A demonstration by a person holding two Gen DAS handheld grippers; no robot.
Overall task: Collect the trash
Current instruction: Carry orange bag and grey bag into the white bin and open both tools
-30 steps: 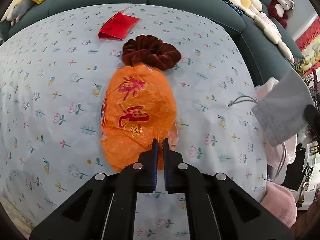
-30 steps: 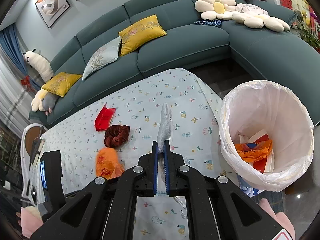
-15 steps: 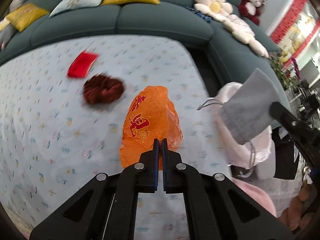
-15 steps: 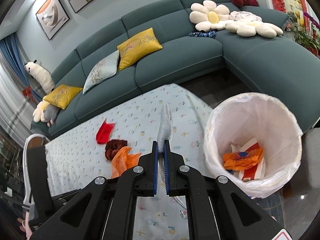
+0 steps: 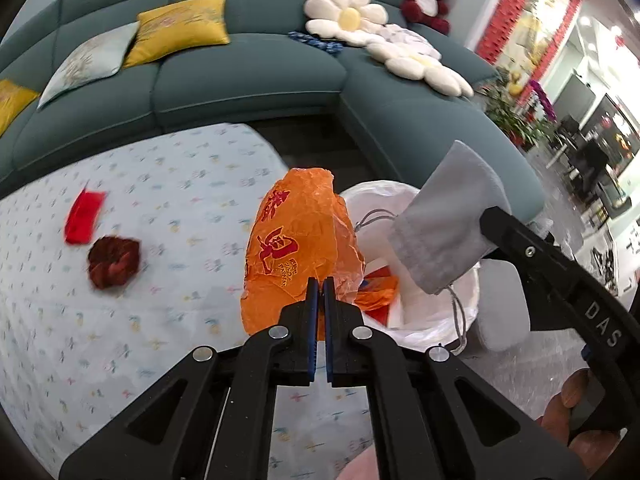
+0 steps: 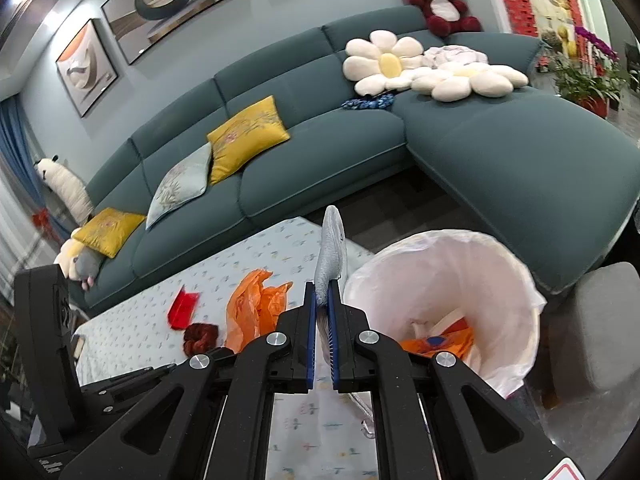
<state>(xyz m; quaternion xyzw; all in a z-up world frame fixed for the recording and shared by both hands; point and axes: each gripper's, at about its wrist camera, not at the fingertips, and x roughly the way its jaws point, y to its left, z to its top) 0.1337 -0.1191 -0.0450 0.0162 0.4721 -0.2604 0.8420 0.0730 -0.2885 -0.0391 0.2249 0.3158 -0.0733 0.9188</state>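
My left gripper (image 5: pixel 319 286) is shut on an orange plastic bag (image 5: pixel 300 248) and holds it in the air at the table's right edge, beside the white-lined trash bin (image 5: pixel 436 312). The orange bag also shows in the right wrist view (image 6: pixel 256 308). My right gripper (image 6: pixel 322 292) is shut on a grey drawstring pouch (image 6: pixel 331 248), held just left of the bin (image 6: pixel 496 292). The pouch hangs over the bin in the left wrist view (image 5: pixel 448 224). A red packet (image 5: pixel 83 216) and a dark red scrunchie (image 5: pixel 114 262) lie on the table.
The table carries a light floral cloth (image 5: pixel 160 320). A teal corner sofa (image 6: pixel 360 136) with yellow cushions and flower pillows stands behind. The bin holds orange and red wrappers (image 6: pixel 436 340). A grey stool (image 6: pixel 600 320) stands right of the bin.
My left gripper has lifted the orange bag off the table and carried it right to the bin. My right gripper with the pouch has moved closer to the bin.
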